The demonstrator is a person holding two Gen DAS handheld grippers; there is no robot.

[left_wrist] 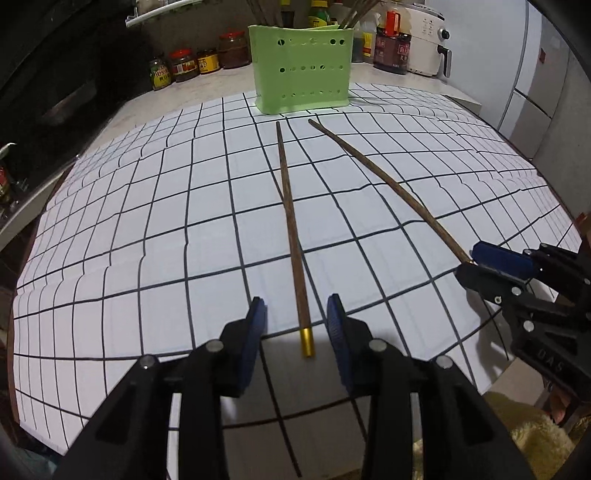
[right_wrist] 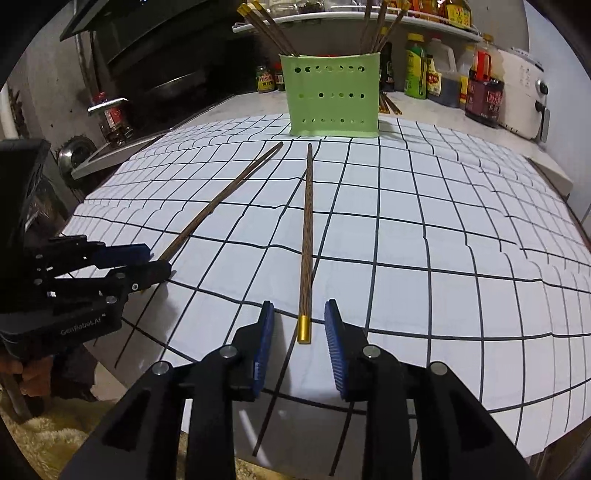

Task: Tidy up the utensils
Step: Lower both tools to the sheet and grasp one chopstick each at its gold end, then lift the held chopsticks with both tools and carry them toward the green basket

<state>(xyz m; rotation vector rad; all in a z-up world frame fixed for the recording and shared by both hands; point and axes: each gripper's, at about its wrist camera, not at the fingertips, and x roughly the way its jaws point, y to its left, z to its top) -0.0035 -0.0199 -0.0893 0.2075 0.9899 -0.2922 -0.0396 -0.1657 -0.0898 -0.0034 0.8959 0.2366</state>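
Observation:
Two dark wooden chopsticks lie on a white grid mat [left_wrist: 147, 229] in front of a green perforated holder [left_wrist: 301, 70] [right_wrist: 334, 99] that has several chopsticks standing in it. My left gripper [left_wrist: 295, 306] [right_wrist: 157, 263] is open, its blue pads either side of the gold-capped end of one chopstick [left_wrist: 290, 221] [right_wrist: 221, 199] without pressing it. My right gripper [right_wrist: 300, 310] [left_wrist: 471, 263] is likewise open astride the gold end of the other chopstick [right_wrist: 307, 229] [left_wrist: 388, 184]. Both chopsticks rest flat and point toward the holder.
Sauce jars [left_wrist: 184, 64] and bottles [right_wrist: 436, 74] line the counter behind the holder. A white appliance [right_wrist: 524, 96] stands at the back right, a dark stove [right_wrist: 166, 85] at the left. A shelf [right_wrist: 332, 18] hangs above the holder. The mat's near edge overhangs the counter.

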